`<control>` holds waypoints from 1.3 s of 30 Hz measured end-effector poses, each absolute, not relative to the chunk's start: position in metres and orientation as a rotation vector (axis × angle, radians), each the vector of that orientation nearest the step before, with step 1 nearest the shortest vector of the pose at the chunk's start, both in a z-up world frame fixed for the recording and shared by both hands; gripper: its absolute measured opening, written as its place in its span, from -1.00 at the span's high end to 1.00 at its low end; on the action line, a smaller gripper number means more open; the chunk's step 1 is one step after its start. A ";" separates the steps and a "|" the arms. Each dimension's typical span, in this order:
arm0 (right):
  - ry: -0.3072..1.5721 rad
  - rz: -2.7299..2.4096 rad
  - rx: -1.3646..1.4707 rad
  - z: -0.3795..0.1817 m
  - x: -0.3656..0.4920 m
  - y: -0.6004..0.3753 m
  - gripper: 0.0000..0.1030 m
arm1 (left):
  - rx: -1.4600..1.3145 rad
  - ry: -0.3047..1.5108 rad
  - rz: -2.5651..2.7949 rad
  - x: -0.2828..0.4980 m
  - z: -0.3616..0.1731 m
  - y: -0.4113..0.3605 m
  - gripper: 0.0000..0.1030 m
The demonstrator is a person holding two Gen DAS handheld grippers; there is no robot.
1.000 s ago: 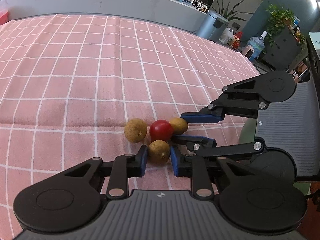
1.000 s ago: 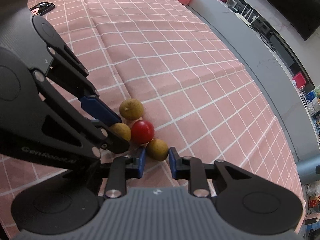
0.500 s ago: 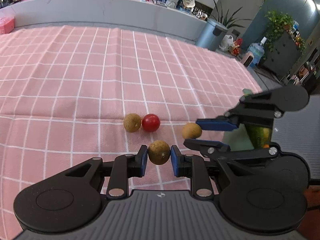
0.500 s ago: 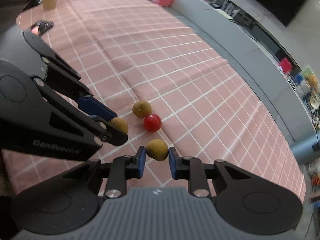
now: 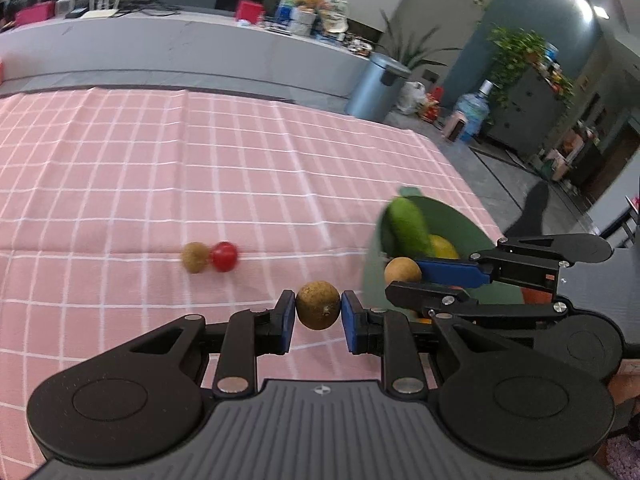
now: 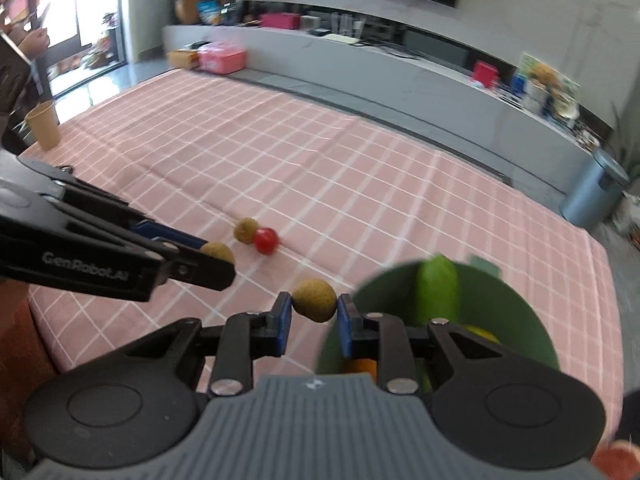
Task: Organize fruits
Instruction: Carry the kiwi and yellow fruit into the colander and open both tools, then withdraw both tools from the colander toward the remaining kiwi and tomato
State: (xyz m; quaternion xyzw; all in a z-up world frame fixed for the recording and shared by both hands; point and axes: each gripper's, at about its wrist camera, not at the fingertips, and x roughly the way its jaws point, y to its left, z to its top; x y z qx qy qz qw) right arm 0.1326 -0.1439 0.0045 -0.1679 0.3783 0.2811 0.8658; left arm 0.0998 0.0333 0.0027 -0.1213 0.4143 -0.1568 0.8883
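Note:
My left gripper (image 5: pixel 318 312) is shut on a brown longan (image 5: pixel 318 306), held above the pink checked cloth. My right gripper (image 6: pixel 314 304) is shut on a second brown longan (image 6: pixel 314 299), held at the left rim of a green bowl (image 6: pixel 516 304). The right gripper also shows in the left wrist view (image 5: pixel 404 276), in front of the bowl (image 5: pixel 452 220). The left gripper shows in the right wrist view (image 6: pixel 218 258). A third longan (image 5: pixel 195 257) and a red cherry tomato (image 5: pixel 223 256) lie touching on the cloth; they show in the right wrist view too, longan (image 6: pixel 245 230) and tomato (image 6: pixel 266 240).
The green bowl holds a cucumber (image 5: pixel 408 224), a yellow fruit (image 5: pixel 442 247) and something orange (image 6: pixel 360 366). A paper cup (image 6: pixel 43 126) stands at the table's far left corner. A grey counter runs behind the table. A metal bin (image 5: pixel 378 86) stands past the table's far edge.
Both grippers have lifted their longans off the cloth and swung right toward the green bowl, which has come into view. The third longan and the tomato stay on the cloth.

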 end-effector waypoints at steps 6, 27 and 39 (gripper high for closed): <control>0.790 0.491 -0.322 0.006 0.122 -0.186 0.61 | -0.186 0.865 -0.417 0.098 0.004 -0.009 0.47; 0.874 0.398 -0.311 -0.027 0.130 -0.236 0.60 | 0.040 0.957 -0.529 0.122 -0.027 -0.091 0.47; 0.897 0.398 -0.339 -0.035 0.134 -0.232 0.58 | 0.039 0.962 -0.537 0.128 -0.030 -0.089 0.45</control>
